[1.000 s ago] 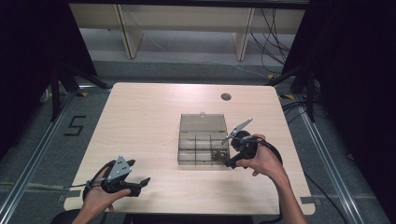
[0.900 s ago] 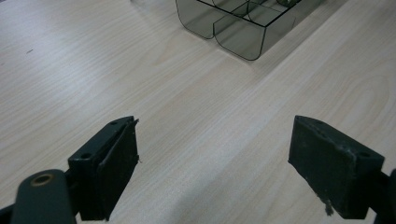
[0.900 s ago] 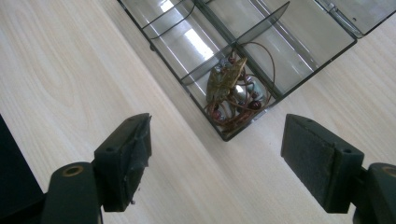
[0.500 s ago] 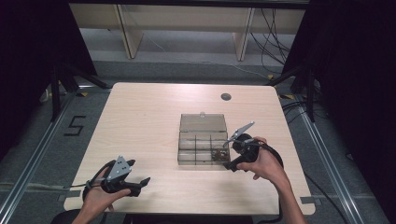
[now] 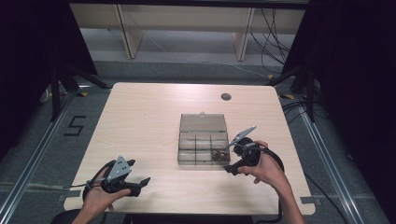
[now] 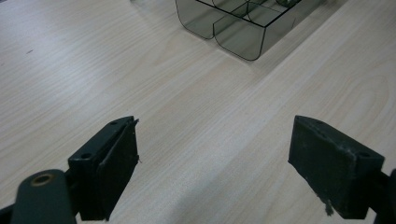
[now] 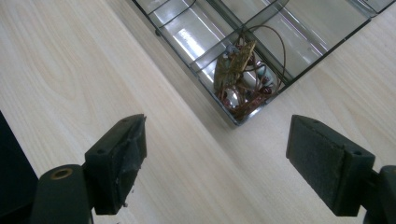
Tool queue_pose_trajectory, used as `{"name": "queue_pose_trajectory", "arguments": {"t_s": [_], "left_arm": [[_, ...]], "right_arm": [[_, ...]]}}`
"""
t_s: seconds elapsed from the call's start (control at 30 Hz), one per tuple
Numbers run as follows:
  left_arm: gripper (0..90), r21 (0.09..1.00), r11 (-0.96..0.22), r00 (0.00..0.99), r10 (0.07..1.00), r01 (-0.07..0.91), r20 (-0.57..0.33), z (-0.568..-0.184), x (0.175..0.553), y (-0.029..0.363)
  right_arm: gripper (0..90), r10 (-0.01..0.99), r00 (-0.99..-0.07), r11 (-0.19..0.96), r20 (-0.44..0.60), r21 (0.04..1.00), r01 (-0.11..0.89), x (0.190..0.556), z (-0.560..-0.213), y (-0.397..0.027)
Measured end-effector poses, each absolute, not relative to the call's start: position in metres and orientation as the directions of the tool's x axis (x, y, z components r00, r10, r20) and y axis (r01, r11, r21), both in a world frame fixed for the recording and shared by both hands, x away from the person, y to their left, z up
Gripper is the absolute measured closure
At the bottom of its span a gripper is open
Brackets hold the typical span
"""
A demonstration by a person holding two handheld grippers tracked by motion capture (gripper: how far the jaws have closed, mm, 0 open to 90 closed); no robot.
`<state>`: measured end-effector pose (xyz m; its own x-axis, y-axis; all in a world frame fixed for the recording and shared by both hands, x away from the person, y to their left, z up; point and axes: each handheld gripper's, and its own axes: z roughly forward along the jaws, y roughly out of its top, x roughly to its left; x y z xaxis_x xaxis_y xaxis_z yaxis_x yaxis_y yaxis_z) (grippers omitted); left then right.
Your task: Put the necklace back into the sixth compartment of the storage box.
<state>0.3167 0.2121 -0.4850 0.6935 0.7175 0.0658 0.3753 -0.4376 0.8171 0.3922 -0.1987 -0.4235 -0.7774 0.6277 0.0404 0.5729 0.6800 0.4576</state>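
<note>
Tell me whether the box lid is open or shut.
Open: the lid lies flat behind the box, and the compartments show uncovered in the right gripper view.

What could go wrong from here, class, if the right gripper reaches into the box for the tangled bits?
1. The bits sit jammed in a corner compartment of the box; the open right gripper may catch on the dividers.
2. The thin wire loops over a divider, so pulling might snag it and drag the box.
3. The left gripper is open and well away from the box, so nothing steadies it.
</note>
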Motion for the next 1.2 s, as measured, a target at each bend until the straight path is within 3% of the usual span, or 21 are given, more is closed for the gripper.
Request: {"name": "queue_pose_trajectory", "arguments": {"t_s": [0.33,0.63,0.67,1.2], "left_arm": [[15.1,0.82,-0.433,0.694,0.717,0.374,0.062,-0.485,0.316,0.212],[15.1,0.821,-0.431,0.693,0.718,0.375,0.061,-0.485,0.316,0.212],[15.1,0.821,-0.431,0.693,0.718,0.375,0.061,-0.485,0.316,0.212],[15.1,0.82,-0.437,0.7,0.711,0.369,0.063,-0.484,0.317,0.212]], "right_arm": [[20.3,0.661,-0.749,0.659,0.045,0.444,0.608,0.384,-0.425,-0.2],[19.8,0.656,-0.754,0.663,0.036,0.451,0.598,0.379,-0.428,-0.2],[19.7,0.63,-0.777,0.678,0.022,0.472,0.563,0.38,-0.43,-0.201],[18.9,0.653,-0.756,0.652,0.036,0.481,0.586,0.372,-0.438,-0.205]]}}
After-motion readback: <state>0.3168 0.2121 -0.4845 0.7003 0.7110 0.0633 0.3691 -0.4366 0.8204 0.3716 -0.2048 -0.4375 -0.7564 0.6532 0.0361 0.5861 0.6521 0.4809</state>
